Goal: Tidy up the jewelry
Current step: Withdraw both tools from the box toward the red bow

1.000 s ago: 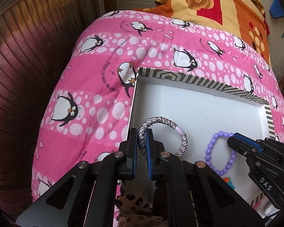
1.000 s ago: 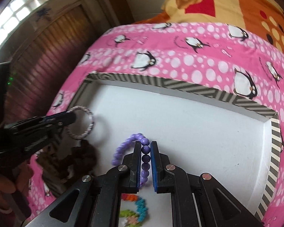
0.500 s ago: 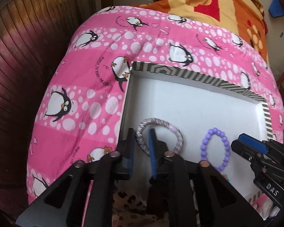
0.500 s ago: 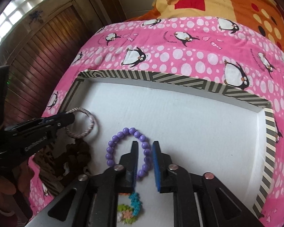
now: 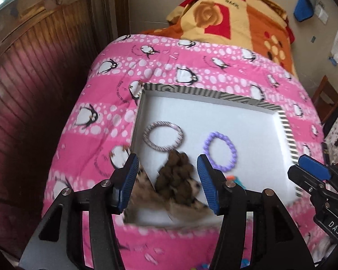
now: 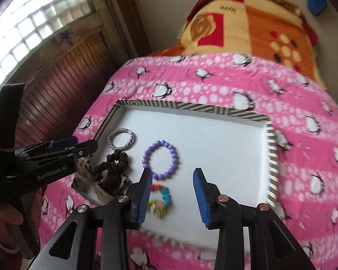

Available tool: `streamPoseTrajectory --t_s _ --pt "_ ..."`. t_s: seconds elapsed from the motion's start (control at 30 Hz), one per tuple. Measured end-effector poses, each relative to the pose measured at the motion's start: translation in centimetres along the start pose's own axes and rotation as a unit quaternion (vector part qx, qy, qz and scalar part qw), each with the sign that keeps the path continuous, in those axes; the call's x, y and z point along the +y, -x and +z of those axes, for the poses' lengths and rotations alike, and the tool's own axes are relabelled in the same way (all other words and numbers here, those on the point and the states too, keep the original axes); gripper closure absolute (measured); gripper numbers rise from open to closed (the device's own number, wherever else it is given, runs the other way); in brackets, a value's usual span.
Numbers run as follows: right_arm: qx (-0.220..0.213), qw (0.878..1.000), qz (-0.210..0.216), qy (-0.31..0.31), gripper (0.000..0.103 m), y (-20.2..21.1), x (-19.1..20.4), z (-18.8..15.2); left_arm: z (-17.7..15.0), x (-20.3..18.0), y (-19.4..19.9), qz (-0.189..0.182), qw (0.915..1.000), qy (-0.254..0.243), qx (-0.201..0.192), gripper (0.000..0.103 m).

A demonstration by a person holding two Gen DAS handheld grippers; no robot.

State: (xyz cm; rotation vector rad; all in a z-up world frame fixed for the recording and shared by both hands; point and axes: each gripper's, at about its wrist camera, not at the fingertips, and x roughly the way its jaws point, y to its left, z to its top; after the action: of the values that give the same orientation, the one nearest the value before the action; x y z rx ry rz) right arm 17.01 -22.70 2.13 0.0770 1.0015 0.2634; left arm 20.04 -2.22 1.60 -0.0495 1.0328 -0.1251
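A white tray with a striped rim lies on the pink penguin bedspread. In it lie a braided grey-pink bracelet, a purple bead bracelet, a multicoloured bead bracelet and a brown leopard-print scrunchie. My left gripper is open and empty, raised above the scrunchie at the tray's near left. My right gripper is open and empty above the tray's near edge, beside the multicoloured bracelet.
The pink bedspread drops off at the left toward dark wood panelling. An orange and yellow blanket is piled at the bed's far end. A wooden chair stands at the right. A window is at the upper left.
Both grippers have opened wide, let go of the braided and purple bracelets in the tray, and pulled back and up from it.
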Motion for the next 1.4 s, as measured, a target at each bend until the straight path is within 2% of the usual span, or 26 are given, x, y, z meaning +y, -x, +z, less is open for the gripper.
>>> streamPoseTrajectory --t_s 0.27,0.53,0.8,1.03,1.4 --pt "-0.041 0.999 -0.03 -0.005 0.063 5.9 -1.5 -3.2 -3.7 -2.3 2.8 -0.036 0.9993 0.003 0.01 0.049" --pt "-0.069 0.996 -0.047 -0.032 0.063 11.0 -4.3 -5.4 -6.0 -3.8 4.2 -0.059 0.998 0.009 0.022 0.049" --pt "-0.081 0.993 -0.067 -0.047 0.063 15.2 -7.1 -8.5 -8.5 -6.5 5.6 -0.07 0.997 -0.022 0.027 0.049" --pt "-0.072 0.991 -0.097 -0.051 0.062 16.4 -8.5 -12.6 -11.2 -8.4 6.5 -0.071 0.9961 -0.038 0.037 0.049" --pt "-0.03 0.994 -0.096 -0.052 0.062 14.9 -9.2 -17.7 -15.2 -9.5 7.7 -0.072 0.9961 -0.034 0.038 0.049"
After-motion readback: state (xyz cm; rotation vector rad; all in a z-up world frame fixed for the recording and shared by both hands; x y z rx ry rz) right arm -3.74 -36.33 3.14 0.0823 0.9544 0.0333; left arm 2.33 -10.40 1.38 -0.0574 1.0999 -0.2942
